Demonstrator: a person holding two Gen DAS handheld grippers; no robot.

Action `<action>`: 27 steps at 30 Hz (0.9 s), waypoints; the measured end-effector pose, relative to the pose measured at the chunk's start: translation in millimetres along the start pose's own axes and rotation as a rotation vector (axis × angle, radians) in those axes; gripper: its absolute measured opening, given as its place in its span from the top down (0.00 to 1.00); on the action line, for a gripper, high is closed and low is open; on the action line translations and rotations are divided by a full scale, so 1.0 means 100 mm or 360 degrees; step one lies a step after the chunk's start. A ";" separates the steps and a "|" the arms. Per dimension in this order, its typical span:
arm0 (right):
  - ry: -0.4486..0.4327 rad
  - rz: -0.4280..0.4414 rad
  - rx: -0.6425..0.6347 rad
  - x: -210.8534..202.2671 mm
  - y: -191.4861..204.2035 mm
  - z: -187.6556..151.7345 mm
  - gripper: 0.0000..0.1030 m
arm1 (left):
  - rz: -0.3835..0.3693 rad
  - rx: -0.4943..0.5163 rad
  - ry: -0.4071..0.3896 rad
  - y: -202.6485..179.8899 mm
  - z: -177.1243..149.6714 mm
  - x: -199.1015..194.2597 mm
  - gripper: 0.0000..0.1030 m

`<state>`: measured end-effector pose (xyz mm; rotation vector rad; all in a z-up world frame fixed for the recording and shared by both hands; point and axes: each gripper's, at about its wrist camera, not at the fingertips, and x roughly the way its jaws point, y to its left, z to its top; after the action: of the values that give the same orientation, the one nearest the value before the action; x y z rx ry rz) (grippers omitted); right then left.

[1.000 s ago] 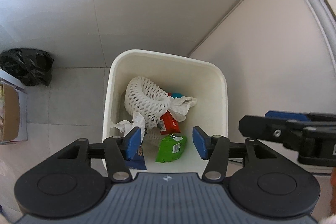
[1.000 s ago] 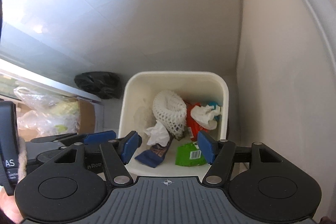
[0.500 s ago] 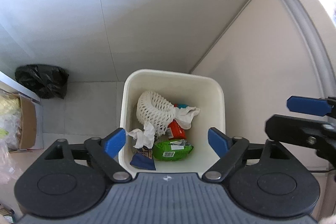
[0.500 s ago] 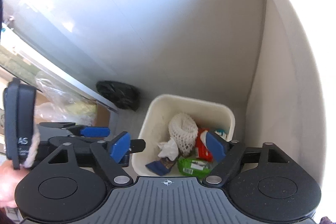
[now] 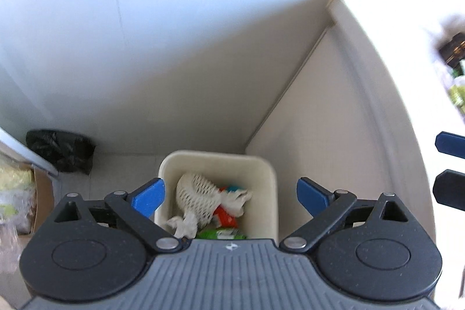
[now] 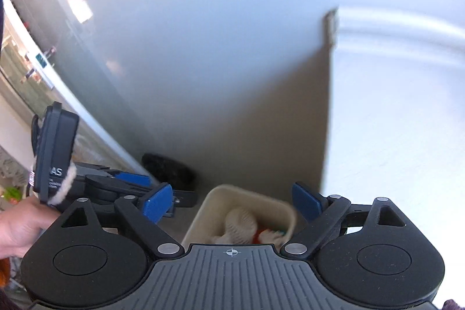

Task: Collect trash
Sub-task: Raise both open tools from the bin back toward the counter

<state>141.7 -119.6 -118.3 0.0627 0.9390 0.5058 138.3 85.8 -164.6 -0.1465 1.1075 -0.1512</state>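
both grippers' jaws have just opened wide; nothing held above bin point(image 5: 263, 170).

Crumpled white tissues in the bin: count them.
2. One tissue lies at the near left of the bin, below the white foam net; the other tissue sits right of the net. More may be hidden underneath.

A crumpled black plastic bag point(image 5: 59, 150) lies on the floor at nine o'clock, a cardboard box point(image 5: 40, 199) just below it.
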 end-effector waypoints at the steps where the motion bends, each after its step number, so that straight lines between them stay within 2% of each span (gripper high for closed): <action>1: -0.0033 -0.0032 -0.0011 -0.09 -0.04 0.01 0.08 | -0.0006 0.0009 -0.0022 -0.04 0.02 -0.03 0.05; 8: -0.0192 -0.0294 -0.0039 -0.53 -0.40 -0.03 0.06 | -0.0056 0.0095 -0.0132 -0.47 0.17 -0.23 0.03; 16: -0.0298 -0.0592 0.0060 -0.94 -1.00 -0.24 0.05 | -0.0179 0.0243 -0.0251 -1.08 0.36 -0.31 0.01; 27: -0.0383 -0.0847 0.0305 -1.47 -1.82 -0.47 0.04 | -0.0365 0.0526 -0.0315 -2.07 0.58 -0.21 0.01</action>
<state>104.2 -352.8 -83.9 0.0428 0.7262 -0.0844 171.1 -110.8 -80.6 0.0083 0.8530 -0.5110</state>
